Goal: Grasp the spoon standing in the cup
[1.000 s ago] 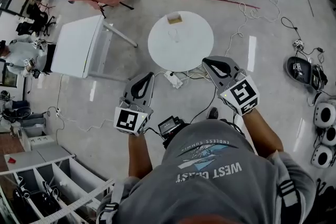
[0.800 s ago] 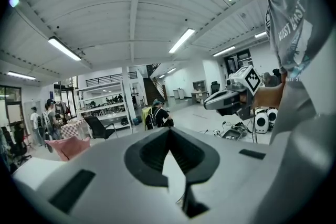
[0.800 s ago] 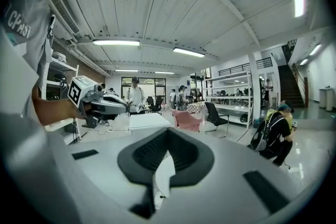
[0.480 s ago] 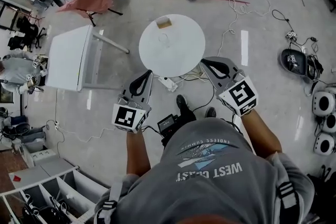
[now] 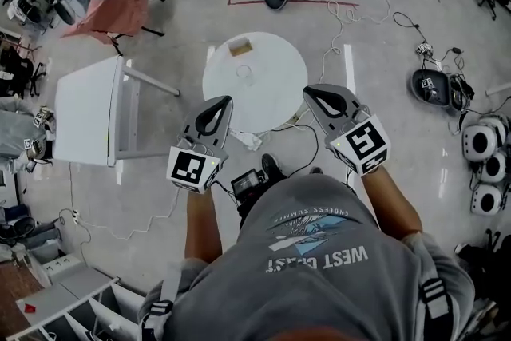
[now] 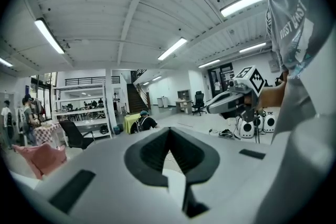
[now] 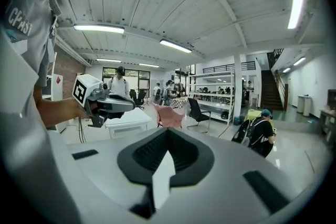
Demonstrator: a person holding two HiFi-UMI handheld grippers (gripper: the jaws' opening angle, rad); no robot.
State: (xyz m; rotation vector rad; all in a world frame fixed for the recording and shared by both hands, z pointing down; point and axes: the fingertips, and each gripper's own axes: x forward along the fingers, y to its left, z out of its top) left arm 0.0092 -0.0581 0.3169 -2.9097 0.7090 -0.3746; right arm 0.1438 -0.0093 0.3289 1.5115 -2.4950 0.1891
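Currently both tools are carried, not working. The left hand-held gripper (image 5: 217, 109) has its jaws pressed together, the black pads meeting at a point with nothing between them; its own view (image 6: 169, 131) confirms this. The right hand-held gripper (image 5: 318, 98) is the same: pressed together and empty (image 7: 168, 131).

Position: the cup (image 5: 244, 74) stands on the round white bench (image 5: 275, 96), ahead of both tips and between them, somewhat nearer the left one's line. A small brown box (image 5: 239, 47) sits beyond the cup, farther from you. The spoon is too small to make out in the head view, so take it as standing in the cup per the task.

Attitude: each gripper view looks level across the room at the ceiling, the shelving and the opposite tool. Neither shows the bench or the cup. You hold both out in front of your chest, pointed forward rather than down, which reads as a carrying posture for the approach.

Judgement: the grasp has not begun. You need to choose one tool, tip it down until the cup enters its view, and spread its jaws before closing in on the spoon's handle. The cup looks light and clear, so a nudge against its rim could tip it.
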